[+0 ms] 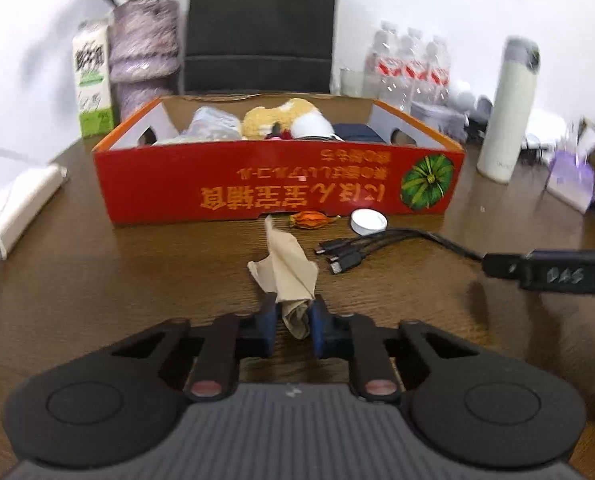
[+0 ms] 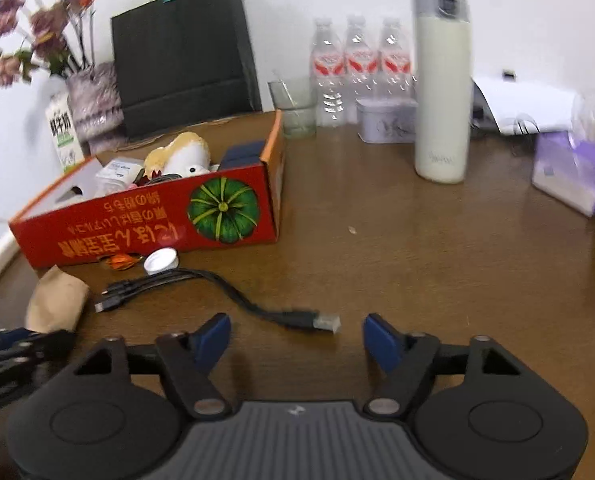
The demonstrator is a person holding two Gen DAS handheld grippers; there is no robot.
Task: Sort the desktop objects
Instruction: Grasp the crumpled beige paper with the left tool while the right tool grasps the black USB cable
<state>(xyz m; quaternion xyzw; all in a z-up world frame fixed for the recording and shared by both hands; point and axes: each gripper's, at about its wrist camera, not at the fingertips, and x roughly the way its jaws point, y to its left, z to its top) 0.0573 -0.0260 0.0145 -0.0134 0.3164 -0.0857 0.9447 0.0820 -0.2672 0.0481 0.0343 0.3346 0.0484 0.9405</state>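
From the left wrist view, the left gripper point(image 1: 293, 320) is pinching a crumpled brown paper point(image 1: 287, 268) between its blue pads, the paper sticking up and forward over the desk point(image 1: 97, 280). Beyond it sits the red cardboard box point(image 1: 277, 184), holding a plush toy point(image 1: 281, 118) and other items. Just in front of the box lie a small orange dried bit point(image 1: 311, 220) and a white cap point(image 1: 369, 222); near them on the right rests a black multi-head cable point(image 1: 357, 250). The right gripper point(image 1: 557, 274) enters at the right edge. A cream thermos point(image 1: 507, 120) stands far right of the box.

From the right wrist view, the right gripper point(image 2: 297, 340) is spread wide with nothing between its pads. The cable's USB plug point(image 2: 325, 322) lies just ahead of it, the cable point(image 2: 201, 284) running left toward the white cap point(image 2: 160, 260). The brown paper point(image 2: 57, 300) shows at the left, above the left gripper point(image 2: 17, 344), whose fingertips cannot be made out here. The box point(image 2: 157, 224) is far left, the thermos point(image 2: 441, 92) far right.
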